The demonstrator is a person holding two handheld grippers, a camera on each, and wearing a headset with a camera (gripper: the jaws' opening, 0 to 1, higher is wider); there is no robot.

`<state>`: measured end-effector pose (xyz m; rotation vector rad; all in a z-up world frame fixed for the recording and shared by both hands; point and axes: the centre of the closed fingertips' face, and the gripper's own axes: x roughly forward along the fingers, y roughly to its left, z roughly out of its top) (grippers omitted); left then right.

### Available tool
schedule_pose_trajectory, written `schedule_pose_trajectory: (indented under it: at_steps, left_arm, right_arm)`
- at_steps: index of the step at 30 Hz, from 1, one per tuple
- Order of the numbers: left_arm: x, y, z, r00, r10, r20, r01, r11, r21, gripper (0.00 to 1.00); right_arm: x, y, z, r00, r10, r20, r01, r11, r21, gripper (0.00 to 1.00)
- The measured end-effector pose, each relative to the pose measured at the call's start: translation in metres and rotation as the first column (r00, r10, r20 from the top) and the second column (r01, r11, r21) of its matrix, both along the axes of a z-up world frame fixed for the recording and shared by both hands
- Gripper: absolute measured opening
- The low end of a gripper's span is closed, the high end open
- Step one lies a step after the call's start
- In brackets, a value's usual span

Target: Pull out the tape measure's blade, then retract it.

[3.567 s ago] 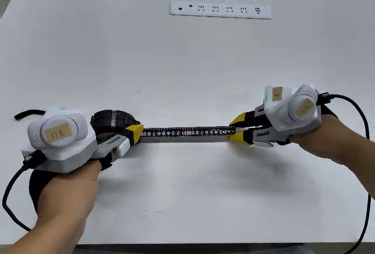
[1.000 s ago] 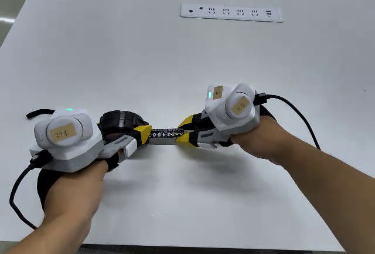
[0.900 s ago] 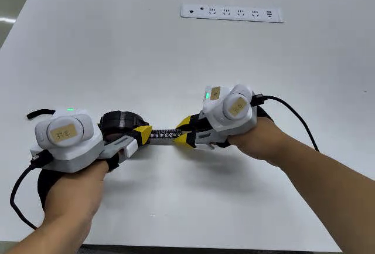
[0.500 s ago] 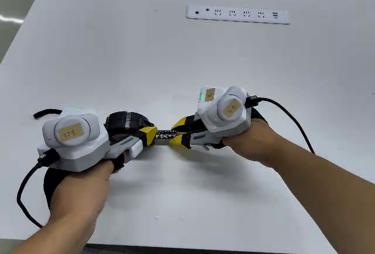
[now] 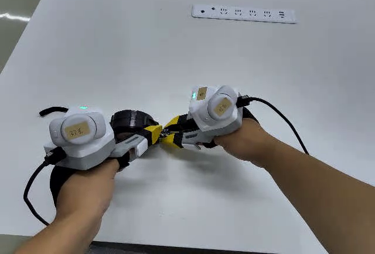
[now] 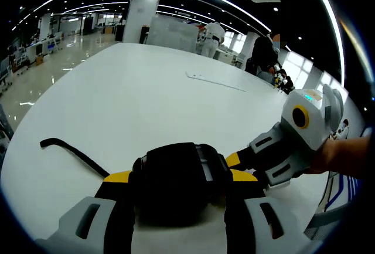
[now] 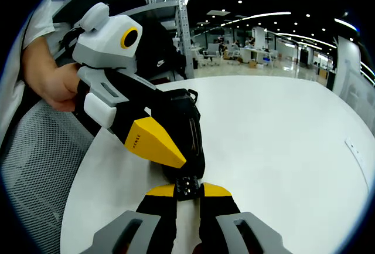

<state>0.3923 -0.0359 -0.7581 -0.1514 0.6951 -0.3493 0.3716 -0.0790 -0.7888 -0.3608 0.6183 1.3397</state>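
The left hand aims the left gripper rightward, jaws clamped wide; the right hand aims the right gripper leftward, jaws pinched narrow, tips almost meeting

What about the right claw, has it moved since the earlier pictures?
Yes. Against the white power strip, the right claw has moved left, toward the black round tape measure in the left claw.

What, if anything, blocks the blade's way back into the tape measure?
Nothing visible does. The right gripper pinches the blade close to the tape measure, which the left gripper clamps on the white table.
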Motion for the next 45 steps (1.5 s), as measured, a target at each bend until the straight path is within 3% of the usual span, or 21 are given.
schedule_pose_trajectory:
  at_steps: [19,25,33,38,43,45]
  left_arm:
    - [-0.001,-0.001,0.000,1.000,-0.014,0.015,0.014,1.000,0.003,0.59]
    - [-0.001,-0.002,0.000,1.000,-0.021,0.017,0.021,1.000,0.013,0.61]
    - [-0.001,-0.002,0.000,0.999,-0.031,0.020,0.031,0.999,0.022,0.61]
    - [-0.004,-0.003,0.004,0.996,-0.081,0.044,0.079,0.995,0.055,0.61]
    - [-0.006,-0.002,0.010,0.992,-0.109,0.060,0.106,0.993,0.052,0.63]
    - [-0.007,-0.004,0.012,0.991,-0.121,0.058,0.119,0.992,0.029,0.65]
  right_arm:
    - [-0.002,0.001,0.000,1.000,-0.018,-0.025,0.018,1.000,0.006,0.12]
    - [-0.008,0.001,0.001,0.999,-0.008,-0.038,0.008,1.000,0.003,0.22]
    - [-0.006,-0.001,0.002,1.000,-0.017,-0.027,0.017,1.000,-0.001,0.23]
    - [-0.008,-0.005,0.006,0.999,-0.032,-0.028,0.032,0.999,0.004,0.24]
    - [-0.007,-0.012,0.012,0.997,-0.071,-0.025,0.072,0.997,0.017,0.27]
    - [-0.008,-0.015,0.014,0.996,-0.085,-0.026,0.086,0.996,0.023,0.28]
